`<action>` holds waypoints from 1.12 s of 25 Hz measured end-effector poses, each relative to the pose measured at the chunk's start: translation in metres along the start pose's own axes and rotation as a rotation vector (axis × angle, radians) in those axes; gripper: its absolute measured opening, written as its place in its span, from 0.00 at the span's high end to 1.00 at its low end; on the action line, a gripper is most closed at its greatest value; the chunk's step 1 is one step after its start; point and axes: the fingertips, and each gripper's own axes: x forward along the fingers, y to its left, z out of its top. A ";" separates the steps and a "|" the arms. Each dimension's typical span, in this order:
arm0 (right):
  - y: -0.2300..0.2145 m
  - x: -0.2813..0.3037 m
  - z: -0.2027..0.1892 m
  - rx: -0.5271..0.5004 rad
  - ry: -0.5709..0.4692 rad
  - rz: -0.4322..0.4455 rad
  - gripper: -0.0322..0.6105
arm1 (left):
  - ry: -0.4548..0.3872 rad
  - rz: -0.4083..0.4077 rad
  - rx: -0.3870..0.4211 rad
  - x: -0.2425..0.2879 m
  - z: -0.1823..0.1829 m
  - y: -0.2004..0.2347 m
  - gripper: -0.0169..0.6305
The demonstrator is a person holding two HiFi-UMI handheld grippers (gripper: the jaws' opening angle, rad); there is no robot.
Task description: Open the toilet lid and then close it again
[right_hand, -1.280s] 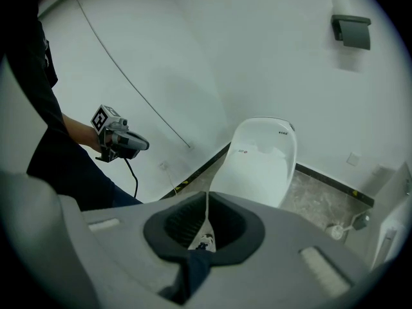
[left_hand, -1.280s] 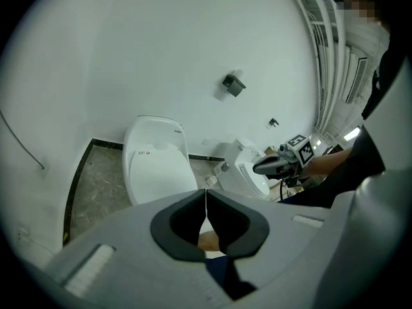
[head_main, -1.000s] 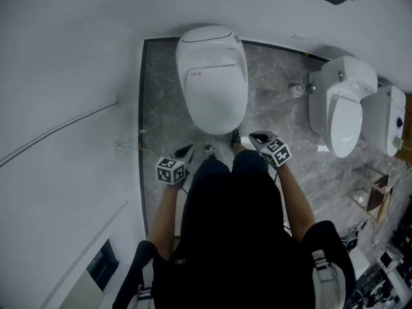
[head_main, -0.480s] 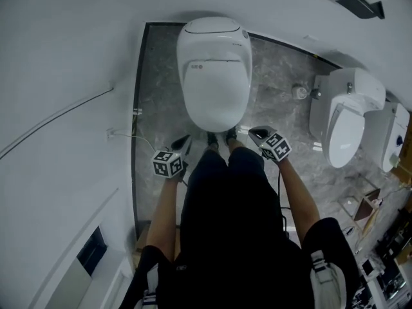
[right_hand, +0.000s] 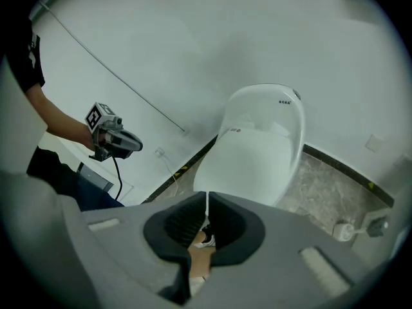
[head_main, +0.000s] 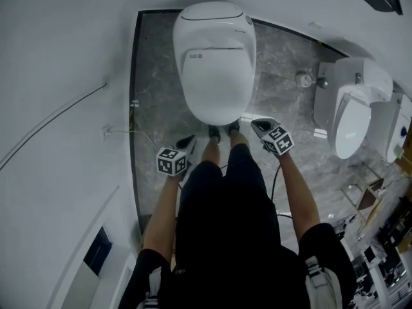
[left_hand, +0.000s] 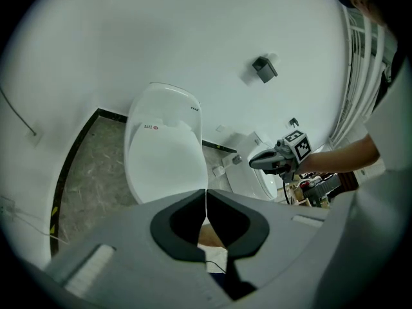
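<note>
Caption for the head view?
Person faces the toilet, its lid down; left hand-held gripper and right hand-held gripper shut, empty, clear of it.

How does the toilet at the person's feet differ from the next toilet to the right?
The near toilet is a smooth egg shape; the right toilet has a boxy back. The near toilet stands straight before the person's feet; the right toilet stands off to the side, angled. Both are white.
</note>
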 end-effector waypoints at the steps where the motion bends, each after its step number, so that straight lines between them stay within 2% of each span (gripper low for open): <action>1: -0.003 0.005 -0.002 0.009 -0.001 -0.002 0.94 | 0.003 -0.005 -0.001 0.005 -0.003 0.004 0.95; 3: -0.010 0.017 -0.010 0.027 -0.001 -0.008 0.94 | 0.004 -0.005 0.006 0.017 -0.009 0.014 0.95; 6: -0.021 0.036 -0.024 0.053 0.007 -0.017 0.94 | -0.006 0.049 0.037 0.034 -0.018 0.039 0.95; 8: -0.027 0.049 -0.032 0.063 0.009 -0.014 0.94 | -0.005 0.070 0.027 0.046 -0.026 0.053 0.95; 15: -0.046 0.095 -0.073 0.083 0.041 -0.015 0.94 | 0.074 0.048 -0.027 0.088 -0.077 0.090 0.95; 20: -0.058 0.126 -0.090 0.105 0.046 -0.005 0.94 | 0.049 0.021 -0.112 0.108 -0.092 0.110 0.95; 25: -0.072 0.153 -0.106 0.127 0.051 -0.012 0.93 | 0.074 -0.001 -0.115 0.134 -0.105 0.123 0.95; 28: -0.083 0.168 -0.115 0.139 0.052 -0.013 0.92 | 0.068 0.004 -0.144 0.151 -0.108 0.134 0.95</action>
